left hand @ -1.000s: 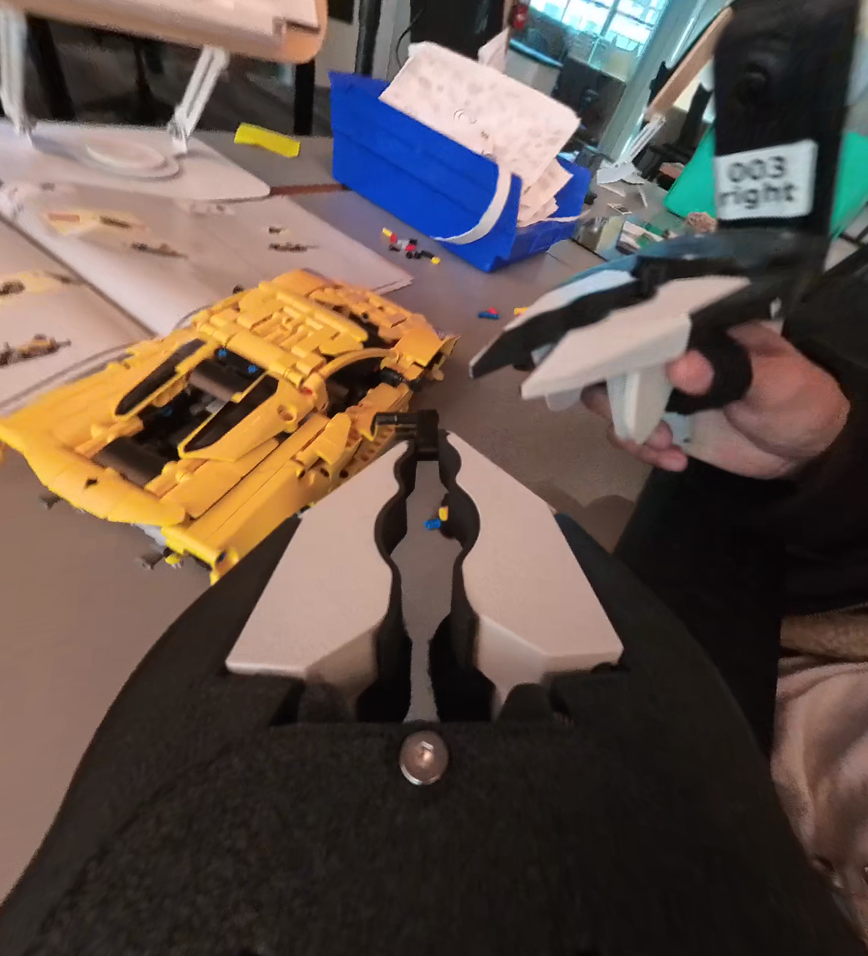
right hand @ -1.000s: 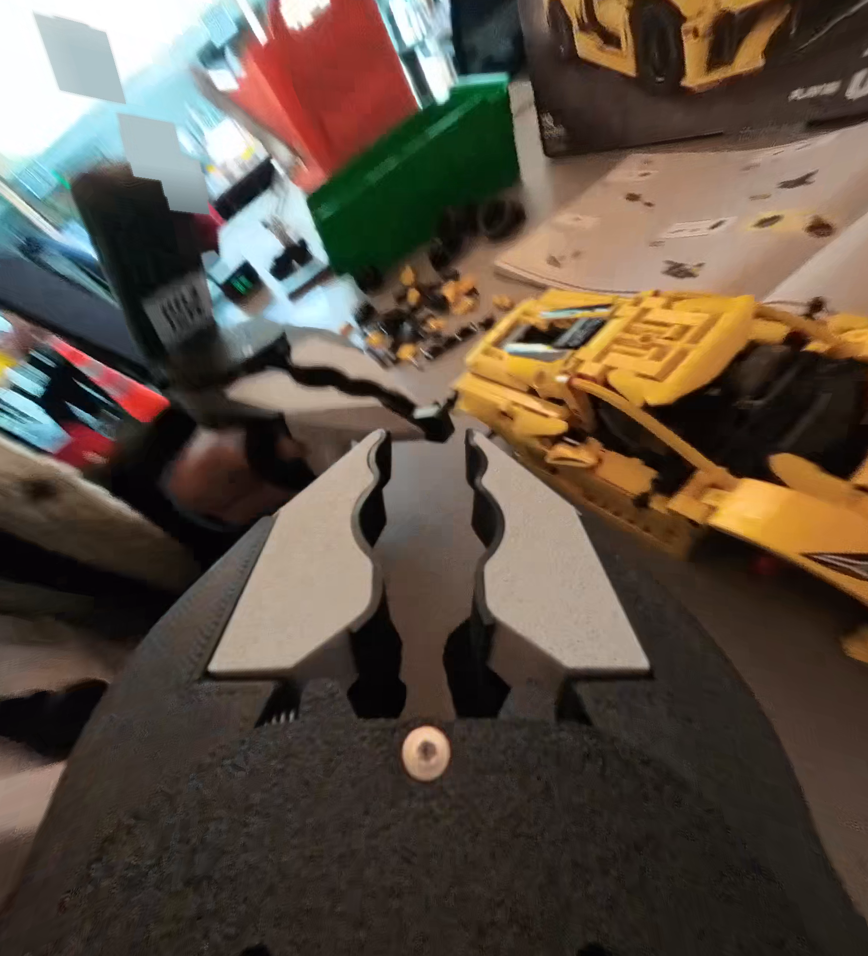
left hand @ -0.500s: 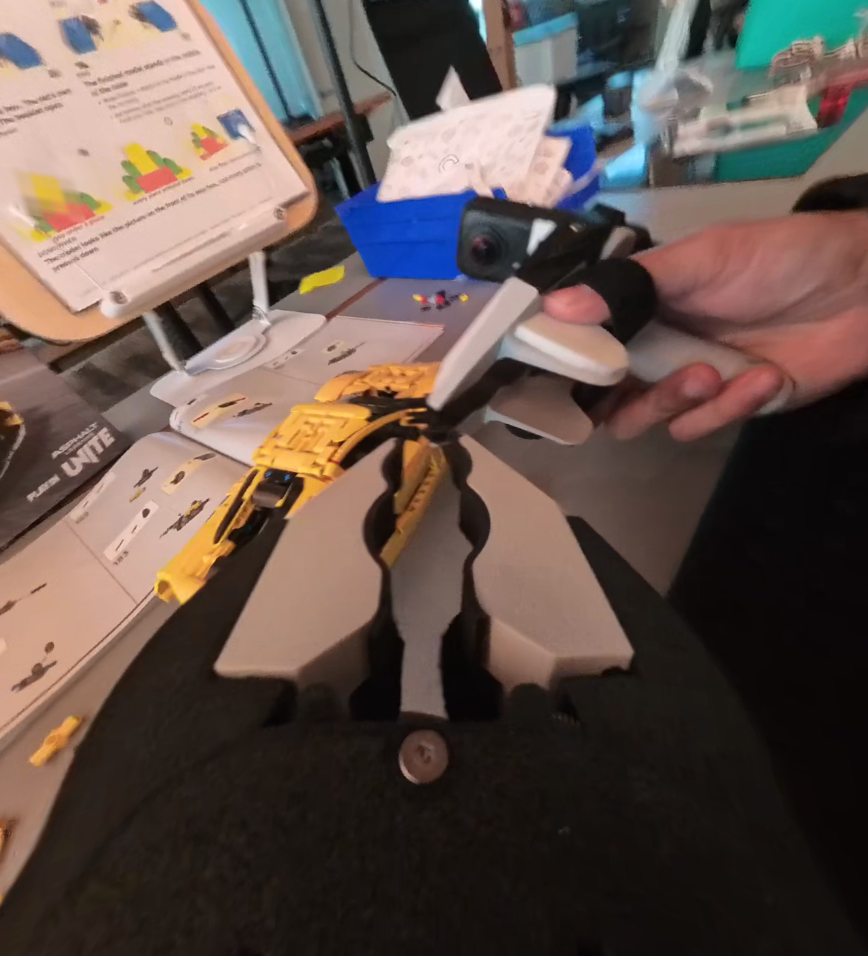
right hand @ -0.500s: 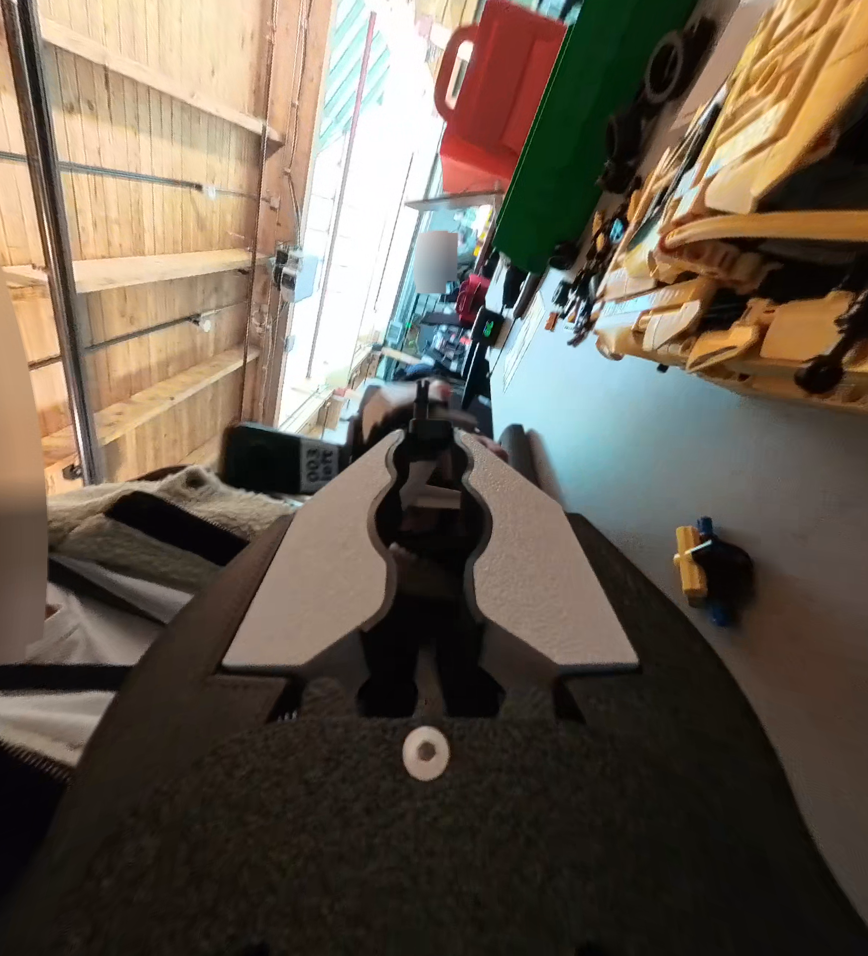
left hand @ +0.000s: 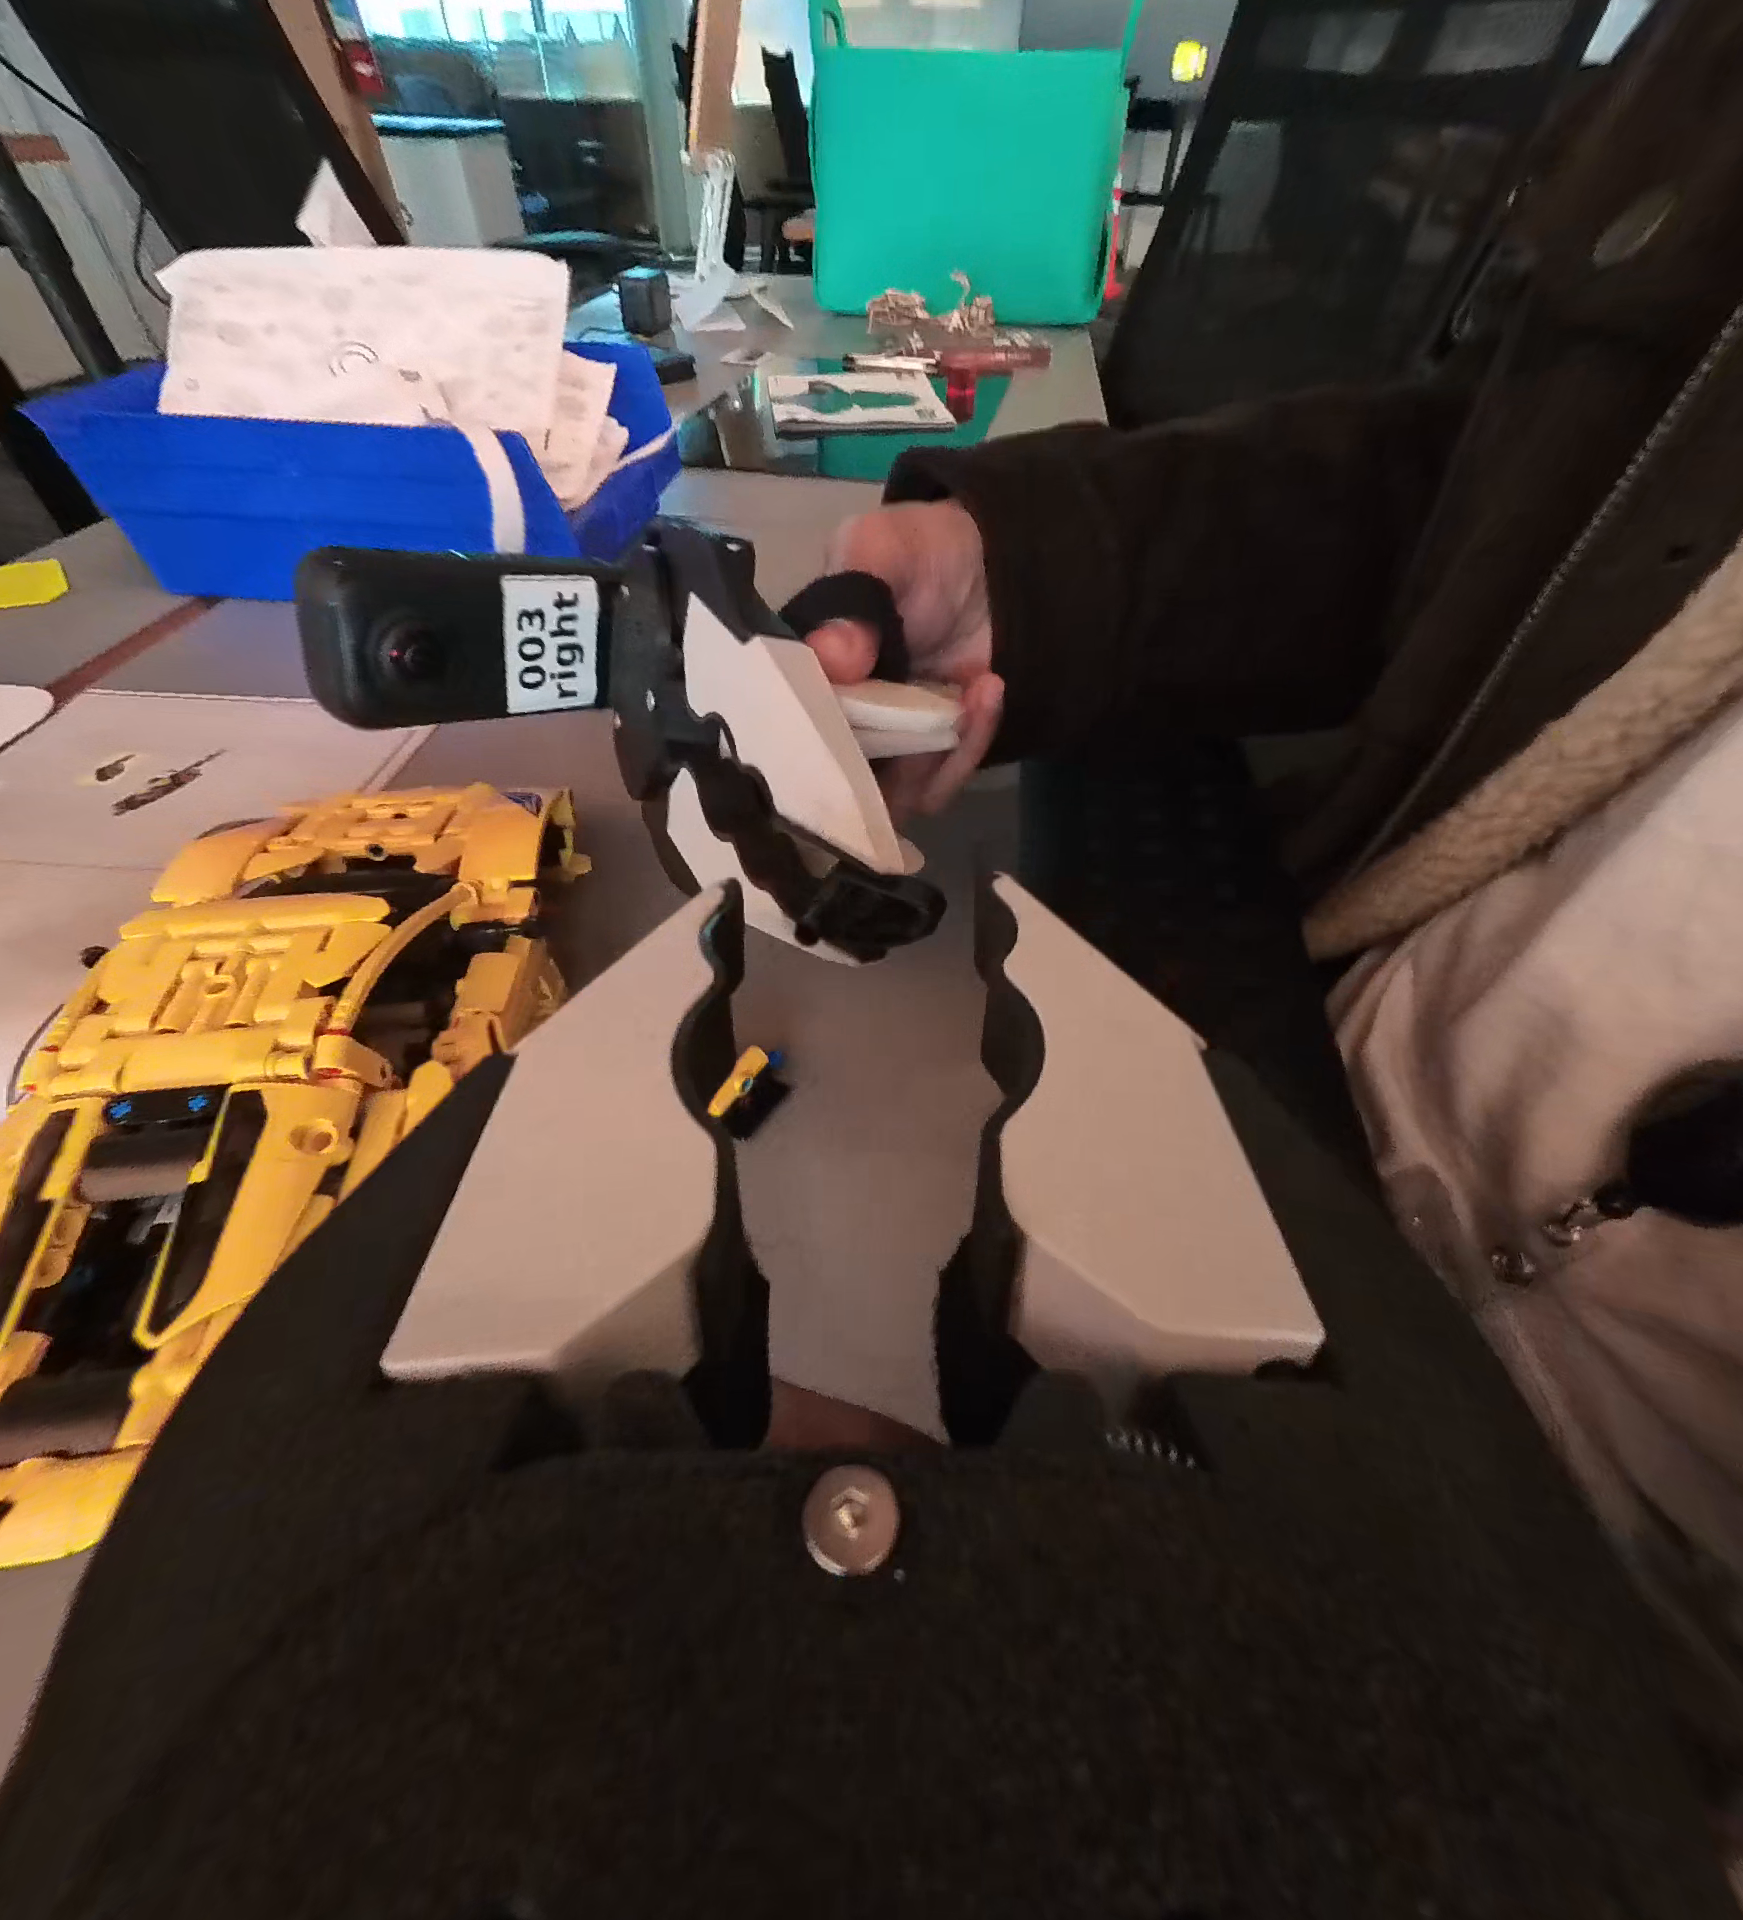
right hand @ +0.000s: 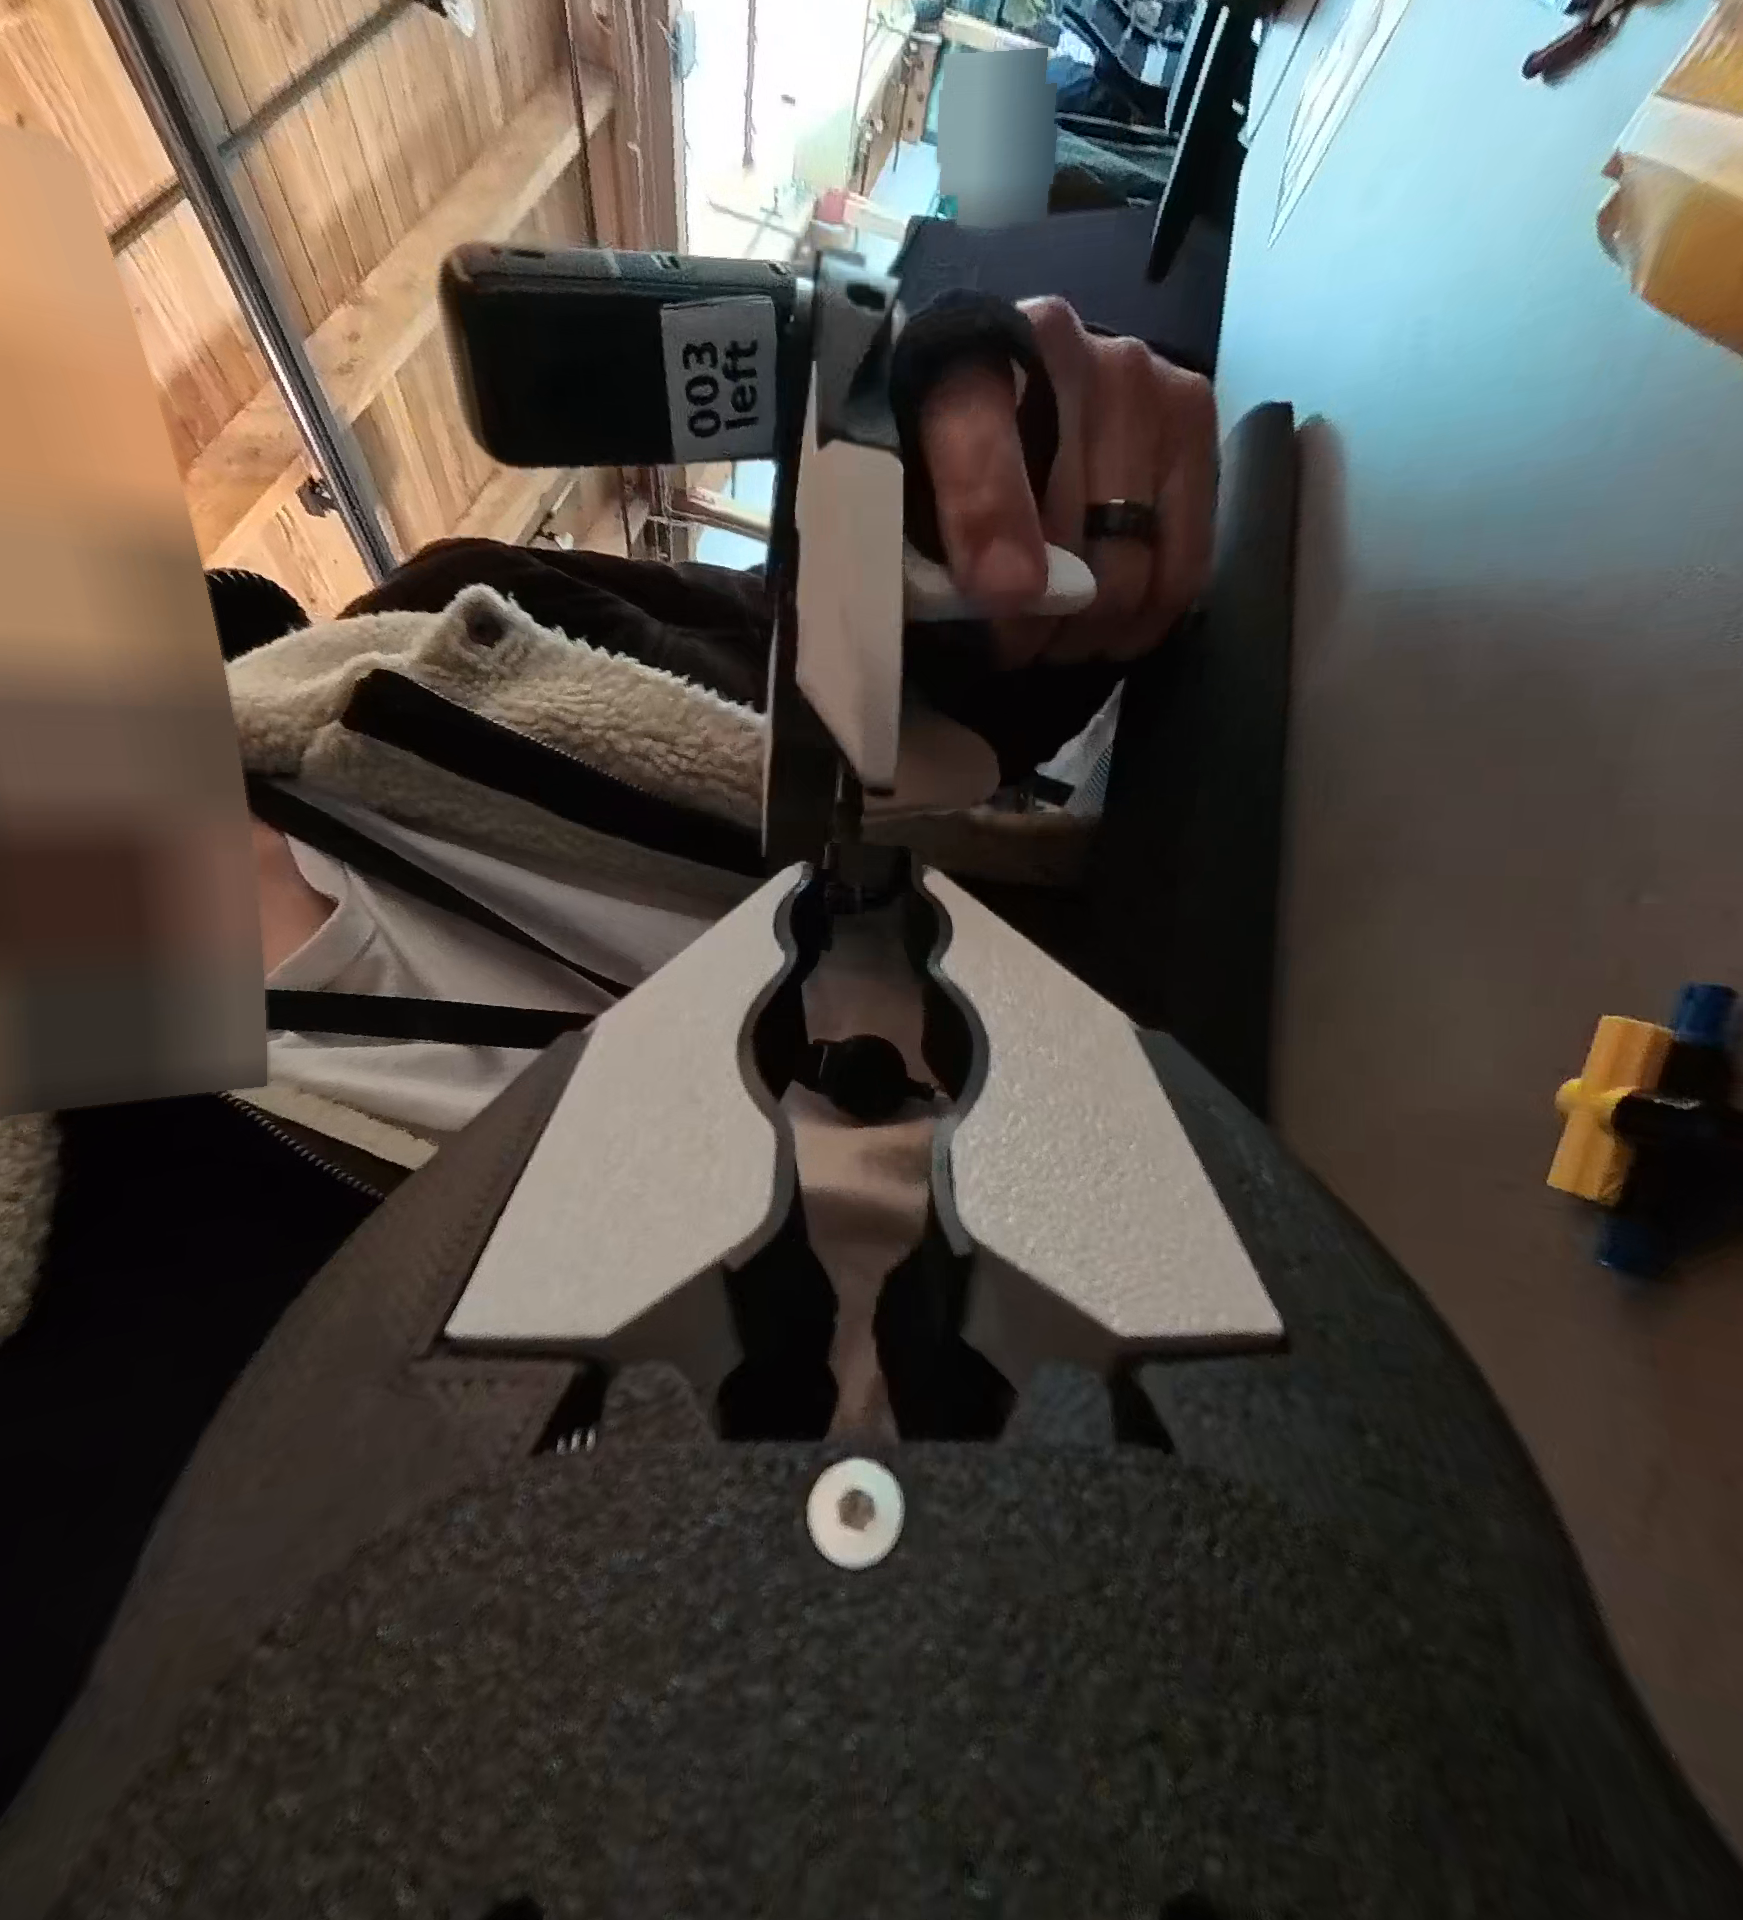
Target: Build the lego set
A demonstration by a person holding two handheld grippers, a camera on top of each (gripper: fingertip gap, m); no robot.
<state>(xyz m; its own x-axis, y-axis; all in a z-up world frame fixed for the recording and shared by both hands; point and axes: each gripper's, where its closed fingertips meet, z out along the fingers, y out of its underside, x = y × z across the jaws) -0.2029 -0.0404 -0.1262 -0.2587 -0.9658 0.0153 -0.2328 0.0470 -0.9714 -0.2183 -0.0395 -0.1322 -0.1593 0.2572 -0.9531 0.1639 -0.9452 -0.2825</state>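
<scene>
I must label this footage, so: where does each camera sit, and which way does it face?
Left wrist view: on the open left gripper, above the table, facing the right gripper shut on a black piece, the right hand and the yellow car.
Right wrist view: on the right gripper, rolled sideways, facing the left gripper, left hand and jacket.
Shared: the small yellow-black piece on the table.

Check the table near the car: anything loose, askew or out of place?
One thing: a small yellow, black and blue sub-assembly lies loose on the grey table, apart from the yellow car, and neither gripper holds it. The right gripper is shut on a small black piece; the left gripper is open.
</scene>
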